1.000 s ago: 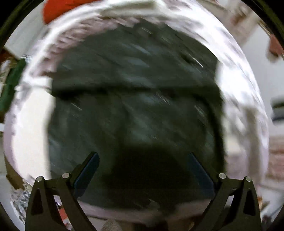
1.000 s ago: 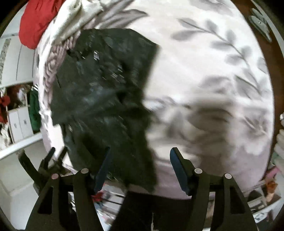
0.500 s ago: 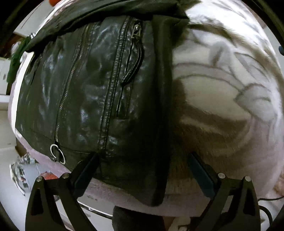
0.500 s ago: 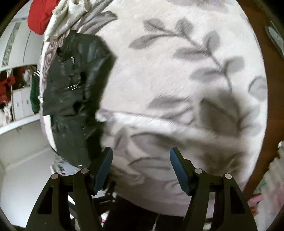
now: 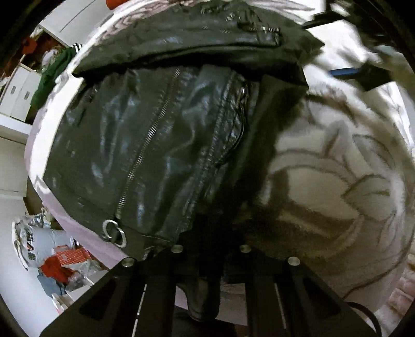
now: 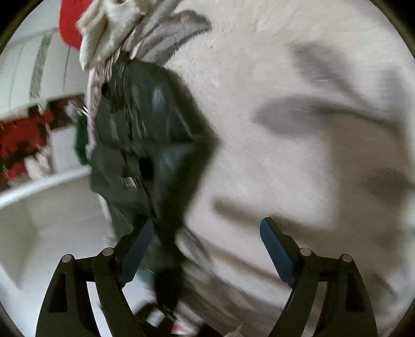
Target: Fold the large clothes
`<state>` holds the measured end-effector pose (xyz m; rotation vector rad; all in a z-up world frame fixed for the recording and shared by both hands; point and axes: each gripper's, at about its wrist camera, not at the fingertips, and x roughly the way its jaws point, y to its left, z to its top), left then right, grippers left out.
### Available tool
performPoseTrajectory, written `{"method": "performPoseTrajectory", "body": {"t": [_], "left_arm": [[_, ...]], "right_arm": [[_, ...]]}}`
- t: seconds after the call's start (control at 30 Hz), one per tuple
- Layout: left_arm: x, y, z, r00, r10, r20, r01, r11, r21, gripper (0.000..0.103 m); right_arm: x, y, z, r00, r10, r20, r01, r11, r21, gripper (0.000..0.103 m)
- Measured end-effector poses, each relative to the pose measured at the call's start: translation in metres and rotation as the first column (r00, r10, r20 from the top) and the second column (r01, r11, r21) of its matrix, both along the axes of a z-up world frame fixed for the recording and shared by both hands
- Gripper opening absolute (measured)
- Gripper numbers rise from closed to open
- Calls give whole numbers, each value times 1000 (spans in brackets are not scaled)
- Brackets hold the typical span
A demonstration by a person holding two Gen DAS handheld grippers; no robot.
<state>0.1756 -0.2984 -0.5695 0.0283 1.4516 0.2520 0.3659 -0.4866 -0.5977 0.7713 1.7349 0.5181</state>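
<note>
A black leather jacket (image 5: 160, 145) with silver zippers lies on a white bed blanket (image 5: 337, 181) with grey leaf prints. Its top part is folded down over the body. My left gripper (image 5: 207, 256) is shut on the jacket's near hem, with dark cloth bunched between the jaws. In the right wrist view the jacket (image 6: 150, 145) lies at the left, near the bed's edge. My right gripper (image 6: 205, 248) is open and empty over the blanket (image 6: 298, 103), its left finger (image 6: 137, 248) at the jacket's near corner. The right gripper also shows in the left wrist view (image 5: 363, 70), beyond the jacket.
A red garment (image 6: 71, 23) and a pale cloth (image 6: 109, 33) lie at the far end of the bed. White shelving (image 5: 15, 90) with a green garment (image 5: 49, 75) stands left of the bed. Bags and packages (image 5: 52, 248) lie on the floor at the left.
My left gripper has gone from open to shut on the jacket's near hem. My right gripper has swung back toward the jacket and stays open.
</note>
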Motion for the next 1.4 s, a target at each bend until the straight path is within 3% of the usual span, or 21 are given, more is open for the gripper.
{"method": "performPoseTrajectory", "body": {"t": [0.13, 0.17, 0.2, 0.3, 0.4, 0.5, 0.67, 0.8, 0.93, 1.03, 1.13, 1.2, 1.23, 1.27, 1.33, 1.37, 1.4], "left_arm": [[10, 14, 24, 1000, 1, 24, -1, 1000, 1, 8], [7, 26, 32, 999, 3, 33, -3, 1000, 5, 8], [3, 32, 36, 999, 8, 39, -8, 1000, 2, 8], [0, 57, 48, 999, 14, 49, -14, 1000, -11, 8], [1, 79, 64, 997, 21, 71, -18, 999, -41, 8], [0, 105, 85, 993, 57, 101, -47, 994, -103, 8], [2, 179, 114, 976, 183, 120, -144, 949, -281, 8], [4, 253, 108, 956, 266, 121, -208, 910, -359, 8], [8, 332, 63, 933, 354, 68, -293, 854, -430, 8], [16, 384, 10, 920, 391, -8, -346, 806, -481, 9], [21, 406, -30, 922, 381, -65, -356, 771, -528, 13], [19, 417, -37, 910, 401, -107, -382, 706, -596, 14], [17, 419, -35, 910, 398, -114, -378, 689, -618, 16], [14, 419, -28, 917, 381, -118, -367, 689, -625, 17], [7, 420, -16, 925, 365, -105, -350, 712, -608, 35], [3, 422, -10, 926, 362, -105, -352, 731, -584, 42], [0, 425, -4, 929, 353, -112, -353, 754, -554, 63]], "right_arm": [[11, 28, -23, 993, -103, -56, 109, 987, 116, 85], [12, 36, -22, 988, -147, -56, 154, 973, 169, 78], [12, 43, -20, 985, -162, -56, 170, 971, 170, 56], [13, 64, -6, 987, -161, -18, 162, 981, 105, 31], [16, 73, 19, 985, -174, -21, 175, 983, 63, 22], [27, 95, 70, 992, -121, 43, 121, 993, 19, 19], [56, 187, 153, 993, 36, 112, -23, 993, -114, 19], [78, 300, 182, 973, 187, 133, -149, 956, -254, 19], [91, 419, 158, 950, 298, 93, -239, 887, -395, 18], [101, 497, 110, 933, 358, 47, -289, 817, -500, 18], [105, 531, 67, 933, 360, -2, -295, 759, -580, 18], [106, 540, 51, 930, 364, -39, -316, 745, -588, 21], [108, 540, 49, 936, 347, -58, -314, 750, -582, 28], [110, 538, 53, 942, 328, -74, -316, 786, -532, 36], [114, 526, 70, 949, 309, -67, -311, 877, -365, 73], [115, 519, 77, 955, 289, -61, -293, 900, -322, 75], [117, 504, 90, 966, 256, -45, -259, 926, -274, 75]]}}
